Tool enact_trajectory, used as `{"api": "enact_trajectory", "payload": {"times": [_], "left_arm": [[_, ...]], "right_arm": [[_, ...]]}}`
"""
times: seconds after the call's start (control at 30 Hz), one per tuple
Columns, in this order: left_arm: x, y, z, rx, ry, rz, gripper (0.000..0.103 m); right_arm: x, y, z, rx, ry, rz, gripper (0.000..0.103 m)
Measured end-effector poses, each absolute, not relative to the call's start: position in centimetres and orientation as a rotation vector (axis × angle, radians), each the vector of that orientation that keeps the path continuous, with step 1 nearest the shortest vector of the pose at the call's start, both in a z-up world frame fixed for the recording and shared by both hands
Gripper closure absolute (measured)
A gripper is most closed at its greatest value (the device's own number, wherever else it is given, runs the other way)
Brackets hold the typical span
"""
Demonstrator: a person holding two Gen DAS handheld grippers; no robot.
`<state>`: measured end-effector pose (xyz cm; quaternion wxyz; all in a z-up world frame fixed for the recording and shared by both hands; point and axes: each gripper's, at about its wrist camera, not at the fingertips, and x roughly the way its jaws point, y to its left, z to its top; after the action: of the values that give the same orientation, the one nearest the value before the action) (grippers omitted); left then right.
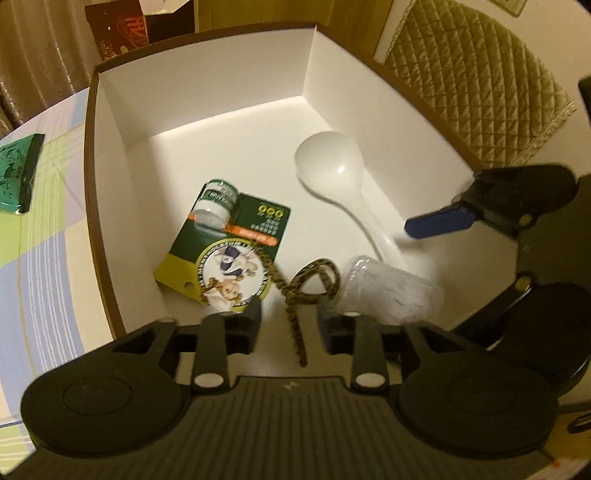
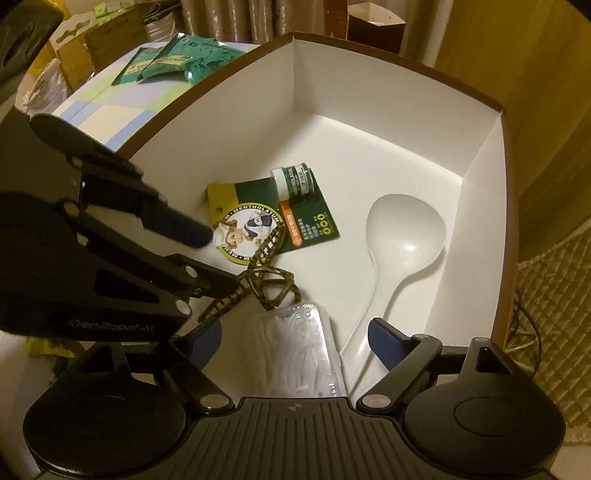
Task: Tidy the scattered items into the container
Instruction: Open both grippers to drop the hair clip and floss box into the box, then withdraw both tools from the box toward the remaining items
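Note:
A white box with a brown rim [image 1: 92, 147] [image 2: 480, 166] holds a green lip-balm card [image 1: 225, 251] [image 2: 280, 218] and a white plastic spoon [image 1: 332, 166] [image 2: 406, 229]. A brown patterned cord [image 1: 310, 284] [image 2: 266, 288] lies coiled on the box floor. One end of it runs up between the fingers of my left gripper [image 1: 290, 325] [image 2: 218, 258], which stand apart and do not press on it. A clear plastic packet [image 1: 391, 291] [image 2: 299, 350] lies between the blue fingers [image 1: 439, 221] of my right gripper [image 2: 295, 339], which is wide open with gaps on both sides.
Green packets [image 1: 18, 173] [image 2: 184, 59] lie on the checked tablecloth [image 1: 44, 258] left of the box. A quilted gold chair cover [image 1: 472, 85] stands to the right. A dark brown box [image 1: 118, 29] and curtains are behind.

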<state>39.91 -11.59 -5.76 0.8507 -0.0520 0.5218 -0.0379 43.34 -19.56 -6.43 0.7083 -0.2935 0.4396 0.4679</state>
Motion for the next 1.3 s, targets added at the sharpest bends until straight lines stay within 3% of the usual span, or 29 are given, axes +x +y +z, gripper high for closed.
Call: {"api": "enact_trajectory", "payload": {"times": [0.17,0.3,0.37,1.3], "left_arm": [[39.8,-11.7,-4.8,-0.109,1.066,-0.077,0.056],[39.5,-11.5,-3.9,-0.124,1.045,-0.092,0.041],[39.1,-11.6,-3.4,-0.095,1.020,-0.043,0.016],[29.1,-7.7,2.0,-0.174,0.923,-0.007,0.010]], "right_arm": [[43.0,-20.1,-5.7,-0.608,0.963,1.037,0.018],[42.1,-20.5,-4.8,-0.598,0.925,1.042,0.002],[41.6,-20.8,-4.3,-0.587,0.906,1.040,0.002],[34.1,-25.5,1.3,-0.316,0.808,0.835,0.002]]}}
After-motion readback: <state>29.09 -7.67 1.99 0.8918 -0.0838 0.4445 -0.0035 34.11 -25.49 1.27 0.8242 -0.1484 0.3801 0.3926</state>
